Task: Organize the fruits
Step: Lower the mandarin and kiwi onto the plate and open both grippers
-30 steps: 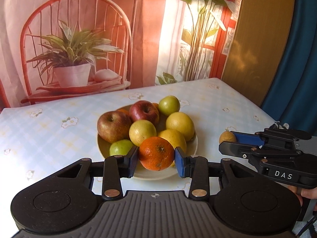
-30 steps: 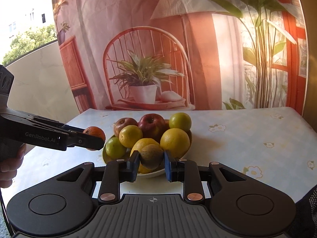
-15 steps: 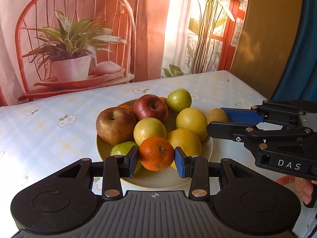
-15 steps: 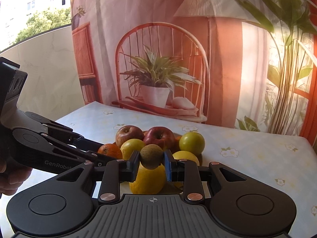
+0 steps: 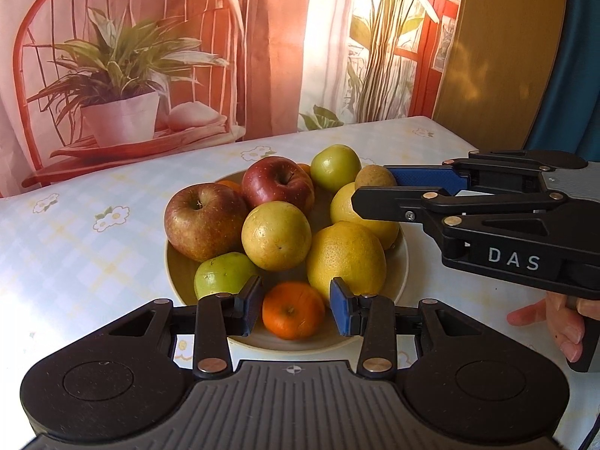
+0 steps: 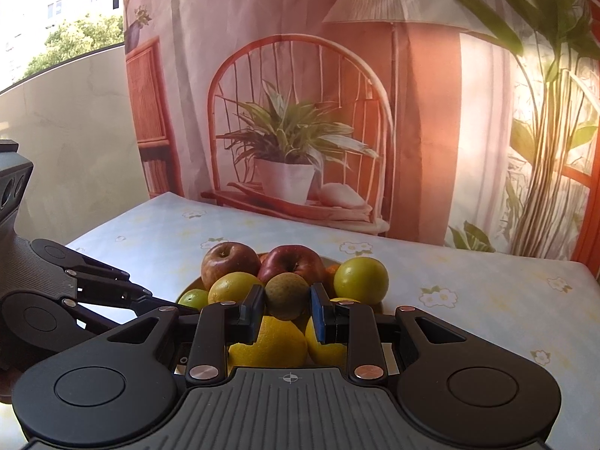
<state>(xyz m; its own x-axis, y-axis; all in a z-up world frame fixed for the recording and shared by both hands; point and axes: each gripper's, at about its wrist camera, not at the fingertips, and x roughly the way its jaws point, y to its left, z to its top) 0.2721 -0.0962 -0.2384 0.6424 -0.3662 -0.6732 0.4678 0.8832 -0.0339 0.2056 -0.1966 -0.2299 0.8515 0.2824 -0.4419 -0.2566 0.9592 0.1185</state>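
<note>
A cream plate (image 5: 402, 262) on the table holds two red apples, green and yellow fruits and a big lemon (image 5: 347, 258). A small orange (image 5: 293, 309) lies at the plate's front rim between the pads of my left gripper (image 5: 295, 307). A thin gap shows on its right side, so the jaws stand open. My right gripper (image 6: 288, 305) is shut on a small brown fruit (image 6: 288, 295). In the left wrist view that brown fruit (image 5: 375, 177) hangs over the plate's right side, above the yellow fruits.
The pale tablecloth (image 5: 93, 247) has small flower prints and bare room left of the plate. A printed backdrop (image 5: 150, 56) of a chair and potted plant hangs right behind the table. A hand (image 5: 558, 318) holds the right tool.
My left gripper came closer and lower over the plate, and the orange now rests at the rim with the pads just off it. My right gripper carried the brown fruit leftward over the plate.
</note>
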